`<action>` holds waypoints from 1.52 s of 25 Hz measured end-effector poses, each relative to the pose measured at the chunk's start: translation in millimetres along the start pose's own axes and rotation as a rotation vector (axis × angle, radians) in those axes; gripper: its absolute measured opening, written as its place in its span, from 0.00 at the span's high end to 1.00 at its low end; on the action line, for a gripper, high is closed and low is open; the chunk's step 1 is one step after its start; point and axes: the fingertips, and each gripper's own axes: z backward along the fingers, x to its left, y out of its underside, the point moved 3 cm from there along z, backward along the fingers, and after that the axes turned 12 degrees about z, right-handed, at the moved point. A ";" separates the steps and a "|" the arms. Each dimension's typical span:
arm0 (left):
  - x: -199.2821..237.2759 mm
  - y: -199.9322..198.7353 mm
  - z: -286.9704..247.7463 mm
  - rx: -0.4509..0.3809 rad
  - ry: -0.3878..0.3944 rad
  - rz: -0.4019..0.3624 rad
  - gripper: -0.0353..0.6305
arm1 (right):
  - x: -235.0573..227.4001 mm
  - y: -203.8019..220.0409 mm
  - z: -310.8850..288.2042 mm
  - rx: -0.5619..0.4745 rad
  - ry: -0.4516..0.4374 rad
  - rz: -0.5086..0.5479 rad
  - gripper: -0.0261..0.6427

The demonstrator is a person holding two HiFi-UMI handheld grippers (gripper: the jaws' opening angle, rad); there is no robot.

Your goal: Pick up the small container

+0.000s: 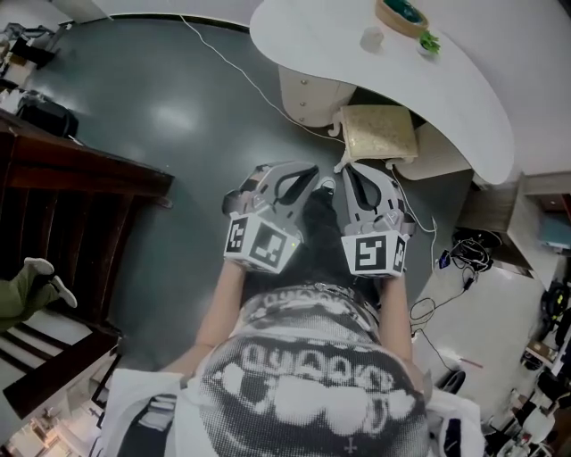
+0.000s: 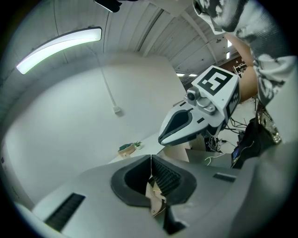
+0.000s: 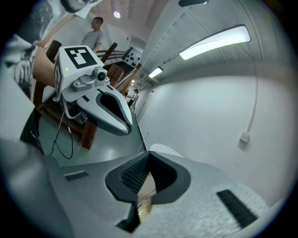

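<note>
Small container (image 1: pixel 372 38): white, squat, standing on the white curved surface (image 1: pixel 464 98) at the top of the head view, about 1 o'clock from both tongs and well apart from them. Nothing touches it. Too small to tell what is inside.

Just beside it at its 1 o'clock is a round wooden dish (image 1: pixel 401 16) holding something dark teal. At the container's 3 o'clock is a small green plant (image 1: pixel 430 42), close by but apart from it.

Under the surface edge, at 6 o'clock from the container, is a pale square cushion (image 1: pixel 378 130) on a seat. A thin white cable (image 1: pixel 241 71) runs across the grey floor (image 1: pixel 161 107) toward it.

Left tongs (image 1: pixel 310 171): jaws pressed together, with only a thin seam between the ribbed pads and nothing gripped. They are held low near the person's waist, tips toward 12 o'clock.

Right tongs (image 1: pixel 346 170): jaws fully closed and empty, held side by side with the left pair, tips near each other.

Markings: each tongs carries a cube with black-and-white square markers. The person's shirt (image 1: pixel 312 375) has a black-and-white graphic with a band of lettering, too blurred to read.

Dark wooden railing (image 1: pixel 80 165) at 9 o'clock of the head view. The right gripper view shows another person (image 3: pixel 95 30) standing far off.
</note>
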 end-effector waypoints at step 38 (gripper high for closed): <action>131.7 -43.5 -277.7 0.035 0.081 -0.066 0.94 | -194.8 150.3 -185.5 -0.005 -0.021 -0.026 0.96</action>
